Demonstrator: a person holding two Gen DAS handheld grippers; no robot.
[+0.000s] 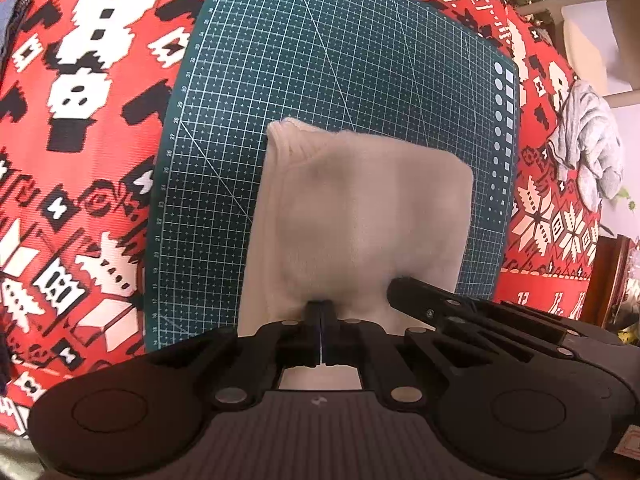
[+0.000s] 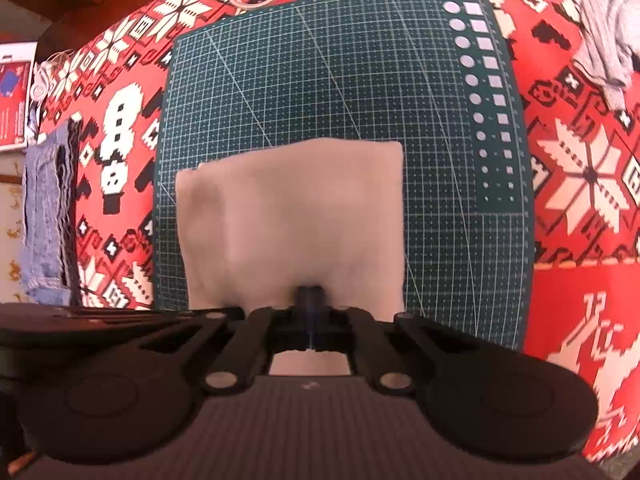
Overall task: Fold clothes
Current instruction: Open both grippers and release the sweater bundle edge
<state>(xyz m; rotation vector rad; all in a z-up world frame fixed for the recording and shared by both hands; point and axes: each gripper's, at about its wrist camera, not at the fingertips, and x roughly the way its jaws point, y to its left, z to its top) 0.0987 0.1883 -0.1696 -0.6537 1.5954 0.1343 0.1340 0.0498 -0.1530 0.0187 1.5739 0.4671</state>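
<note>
Left wrist view: the left gripper (image 1: 321,307) is clamped on the near edge of a cream cloth (image 1: 372,216) at lower centre; the cloth lies folded on a green mat (image 1: 320,68) over a red patterned cover (image 1: 80,152); the right gripper (image 1: 404,286) shows at lower right. Right wrist view: that gripper (image 2: 310,294) pinches the same edge; blue clothes (image 2: 44,208) sit at left; a grey garment (image 2: 608,32) lies upper right.

Soft cream knit cloth (image 1: 360,216), matt gridded mat (image 1: 320,60), woven tablecloth (image 1: 80,160)
</note>
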